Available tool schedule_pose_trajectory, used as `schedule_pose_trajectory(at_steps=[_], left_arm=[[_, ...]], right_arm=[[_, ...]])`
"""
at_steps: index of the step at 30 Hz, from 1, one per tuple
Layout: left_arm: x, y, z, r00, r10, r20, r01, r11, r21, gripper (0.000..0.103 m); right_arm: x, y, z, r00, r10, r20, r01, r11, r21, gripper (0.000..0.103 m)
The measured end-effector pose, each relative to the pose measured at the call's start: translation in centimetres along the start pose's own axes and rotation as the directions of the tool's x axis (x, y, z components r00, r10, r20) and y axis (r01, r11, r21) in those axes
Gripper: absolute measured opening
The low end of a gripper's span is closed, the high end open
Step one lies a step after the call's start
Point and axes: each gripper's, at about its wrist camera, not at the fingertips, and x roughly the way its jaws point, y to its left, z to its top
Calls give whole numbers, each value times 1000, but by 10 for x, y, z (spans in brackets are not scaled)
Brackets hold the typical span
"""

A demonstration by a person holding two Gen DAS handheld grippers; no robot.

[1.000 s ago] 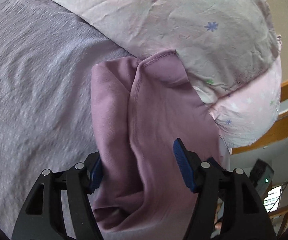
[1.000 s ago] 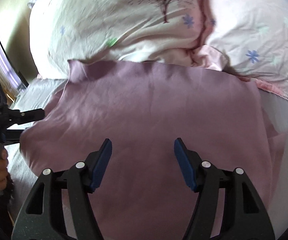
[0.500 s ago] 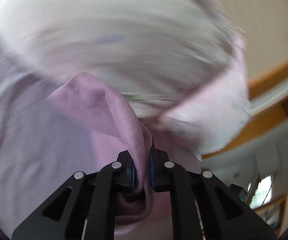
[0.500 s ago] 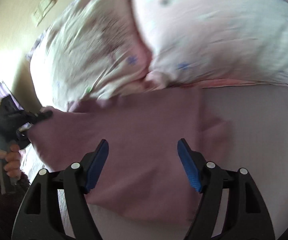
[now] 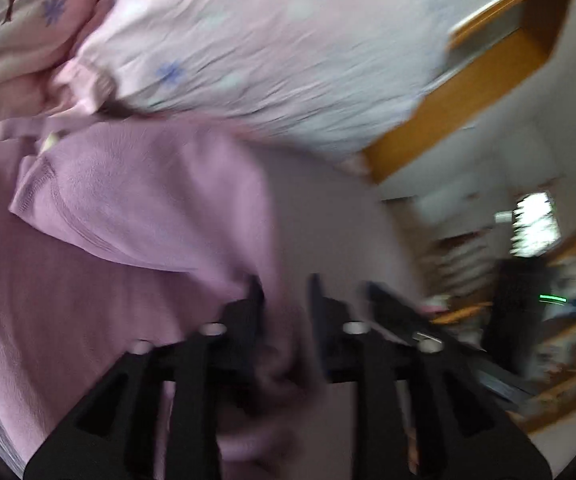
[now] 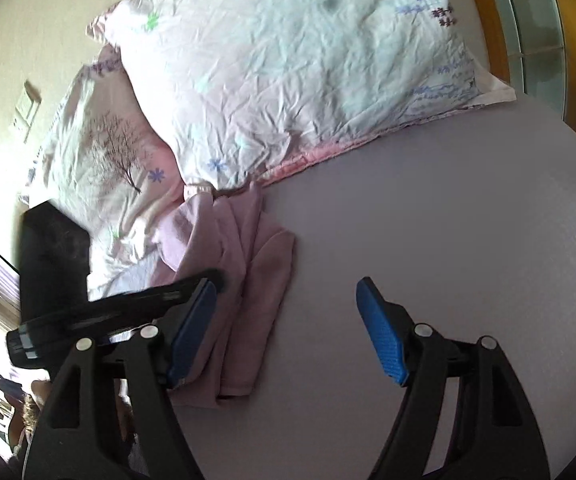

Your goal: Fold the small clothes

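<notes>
A mauve-pink garment [image 5: 128, 208] lies on the grey bed sheet, folded over itself in layers; in the right wrist view it [image 6: 248, 280] is a narrow folded stack below the pillows. My left gripper [image 5: 284, 292] sits at the garment's right edge with its jaws a little apart and cloth lying between them; the view is blurred. It also shows in the right wrist view [image 6: 212, 280], reaching in from the left over the garment. My right gripper [image 6: 284, 316] is open and empty above the sheet, to the right of the garment.
Two floral pillows [image 6: 307, 72] lie at the head of the bed, touching the garment's far edge. The grey sheet [image 6: 447, 220] stretches to the right. A wooden bed frame [image 5: 467, 92] and room furniture are beyond the right edge.
My left gripper carried the garment's edge over to the right, folding it onto itself, and its jaws have parted. My right gripper drew back and rightward off the garment.
</notes>
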Motion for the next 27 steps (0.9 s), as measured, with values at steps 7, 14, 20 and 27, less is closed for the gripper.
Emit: schedule_pose_trajectory(at_steps=[7, 14, 20, 27], left_arm=[[-101, -14, -28, 966, 121, 227, -156, 977, 146, 81], [-82, -20, -87, 930, 293, 221, -357, 860, 365, 81], [-54, -6, -104, 928, 344, 142, -371, 839, 398, 81], [-51, 2, -106, 929, 355, 106, -368, 851, 374, 81]], right_arm=[[27, 33, 20, 988, 116, -102, -120, 992, -27, 60], [76, 106, 52, 991, -110, -78, 77, 935, -345, 53], [126, 94, 64, 967, -136, -215, 72, 957, -283, 4], [77, 25, 71, 978, -190, -88, 190, 982, -13, 27]])
